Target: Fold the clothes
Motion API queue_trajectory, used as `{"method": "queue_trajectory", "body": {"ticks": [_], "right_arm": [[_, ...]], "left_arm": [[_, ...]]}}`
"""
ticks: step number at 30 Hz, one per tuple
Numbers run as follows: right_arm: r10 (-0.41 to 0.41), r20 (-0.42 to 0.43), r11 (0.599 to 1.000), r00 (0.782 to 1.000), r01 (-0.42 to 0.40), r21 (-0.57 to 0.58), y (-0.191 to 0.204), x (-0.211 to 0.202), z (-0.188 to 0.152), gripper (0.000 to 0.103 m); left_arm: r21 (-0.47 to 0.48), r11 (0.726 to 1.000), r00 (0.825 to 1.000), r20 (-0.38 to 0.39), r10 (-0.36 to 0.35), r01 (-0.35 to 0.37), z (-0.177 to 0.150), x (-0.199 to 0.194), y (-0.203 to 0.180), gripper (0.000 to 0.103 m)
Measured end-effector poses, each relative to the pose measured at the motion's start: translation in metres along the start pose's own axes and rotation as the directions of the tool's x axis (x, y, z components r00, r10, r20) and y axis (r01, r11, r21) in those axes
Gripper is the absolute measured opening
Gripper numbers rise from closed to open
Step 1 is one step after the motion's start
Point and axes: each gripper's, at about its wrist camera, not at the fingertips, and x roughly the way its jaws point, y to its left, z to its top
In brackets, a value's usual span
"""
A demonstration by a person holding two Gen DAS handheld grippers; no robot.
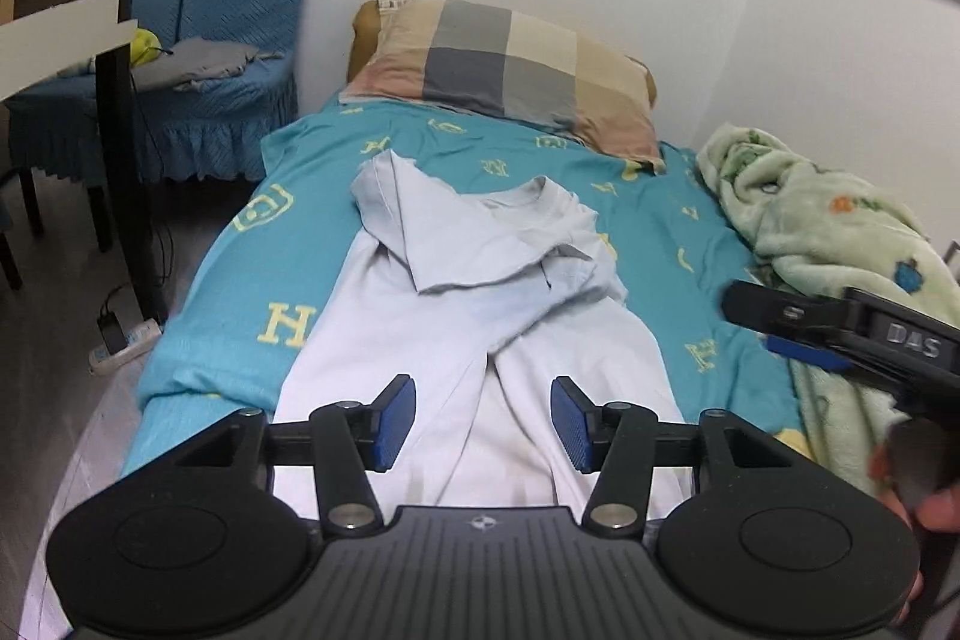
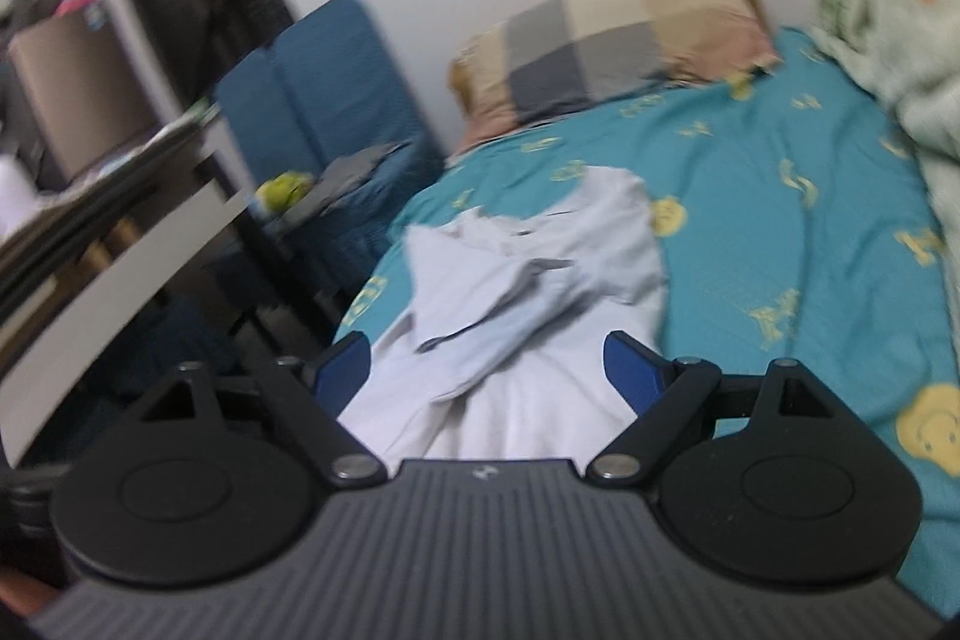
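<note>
A pale lilac T-shirt [image 1: 468,316] lies lengthwise on the teal bed sheet [image 1: 282,244], both sleeves folded in over its chest and its collar toward the pillow. My left gripper [image 1: 483,415] is open and empty above the shirt's near hem. My right gripper [image 2: 486,370] is open and empty, also over the shirt [image 2: 528,292]; it shows in the left wrist view [image 1: 798,334] at the right, above the blanket. The right wrist view is blurred.
A checked pillow [image 1: 510,70] lies at the bed's head against the wall. A green fleece blanket [image 1: 822,232] is bunched along the bed's right side. A blue covered chair [image 1: 228,10], a desk leg [image 1: 123,130] and a power strip [image 1: 123,340] stand left of the bed.
</note>
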Motion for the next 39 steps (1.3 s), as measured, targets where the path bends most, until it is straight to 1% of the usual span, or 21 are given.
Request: {"method": "queue_trajectory", "body": {"ticks": [2,5,6,9,10,14,16,18,22,24,26,27,28,30,32,33,34,37,39], "right_arm": [[0.012,-0.032,0.999,0.999,-0.013,-0.033,0.015,0.009,0.003,0.081],[0.010,-0.072,0.996,0.997,-0.017,-0.084,0.036,0.029,0.007,0.081],[0.006,-0.076,0.994,0.997,-0.014,-0.105,0.042,0.039,0.009,0.080],[-0.020,-0.098,0.984,0.995,0.002,-0.177,0.060,0.076,0.014,0.072],[-0.028,-0.100,0.980,0.995,0.008,-0.200,0.064,0.090,0.015,0.071],[-0.042,-0.105,0.961,0.994,0.012,-0.276,0.074,0.142,0.013,0.070],[-0.057,-0.109,0.945,0.992,0.018,-0.326,0.079,0.169,0.011,0.070],[-0.087,-0.108,0.929,0.990,0.041,-0.368,0.082,0.195,0.007,0.067],[-0.132,-0.110,0.902,0.985,0.073,-0.425,0.090,0.233,-0.001,0.063],[-0.178,-0.130,0.884,0.975,0.100,-0.457,0.092,0.249,-0.007,0.063],[-0.221,-0.149,0.861,0.964,0.121,-0.494,0.092,0.261,-0.013,0.054],[-0.249,-0.143,0.843,0.958,0.142,-0.519,0.093,0.263,-0.015,0.041],[-0.267,-0.134,0.834,0.954,0.159,-0.528,0.093,0.264,-0.015,0.027],[-0.269,-0.119,0.838,0.956,0.171,-0.518,0.093,0.260,-0.010,0.017],[-0.256,-0.094,0.847,0.962,0.177,-0.502,0.095,0.253,-0.001,0.013],[-0.248,-0.078,0.850,0.966,0.179,-0.495,0.097,0.250,0.005,0.008],[-0.240,-0.065,0.856,0.969,0.180,-0.484,0.097,0.247,0.012,0.006],[-0.206,-0.046,0.894,0.977,0.169,-0.415,0.094,0.241,0.042,0.006],[-0.201,-0.021,0.905,0.979,0.178,-0.387,0.088,0.239,0.060,0.005]], "left_arm": [[0.023,1.000,1.000,0.009,-0.010,0.010,-0.001,-0.008,0.004,0.053],[0.017,0.999,0.999,0.008,-0.037,0.037,-0.002,-0.011,0.015,0.053],[0.013,0.999,0.999,0.006,-0.048,0.047,-0.002,-0.011,0.019,0.053],[0.049,0.998,0.999,0.003,-0.051,0.051,-0.005,-0.004,0.028,0.053],[0.046,0.998,0.999,0.000,-0.051,0.051,-0.004,0.003,0.031,0.053],[0.018,0.998,0.998,-0.012,-0.063,0.063,-0.005,0.016,0.050,0.053],[0.010,0.997,0.997,-0.021,-0.076,0.077,-0.005,0.024,0.060,0.053],[-0.038,0.995,0.994,-0.045,-0.095,0.093,-0.006,0.032,0.072,0.053],[-0.061,0.994,0.993,-0.072,-0.098,0.093,-0.009,0.043,0.085,0.053],[-0.078,0.992,0.991,-0.077,-0.110,0.104,-0.011,0.046,0.089,0.053],[-0.082,0.992,0.991,-0.085,-0.102,0.095,-0.014,0.048,0.090,0.053],[-0.080,0.992,0.991,-0.092,-0.102,0.095,-0.015,0.049,0.090,0.053],[-0.081,0.992,0.990,-0.092,-0.102,0.095,-0.016,0.049,0.089,0.053],[-0.084,0.991,0.990,-0.089,-0.107,0.099,-0.016,0.047,0.090,0.053],[-0.088,0.990,0.991,-0.073,-0.113,0.106,-0.017,0.043,0.090,0.053],[-0.092,0.990,0.991,-0.067,-0.114,0.108,-0.017,0.041,0.091,0.053],[-0.096,0.989,0.991,-0.061,-0.116,0.110,-0.017,0.039,0.092,0.053],[-0.106,0.988,0.992,-0.055,-0.115,0.108,-0.018,0.037,0.093,0.053],[-0.109,0.988,0.992,-0.052,-0.113,0.107,-0.017,0.037,0.093,0.053]]}}
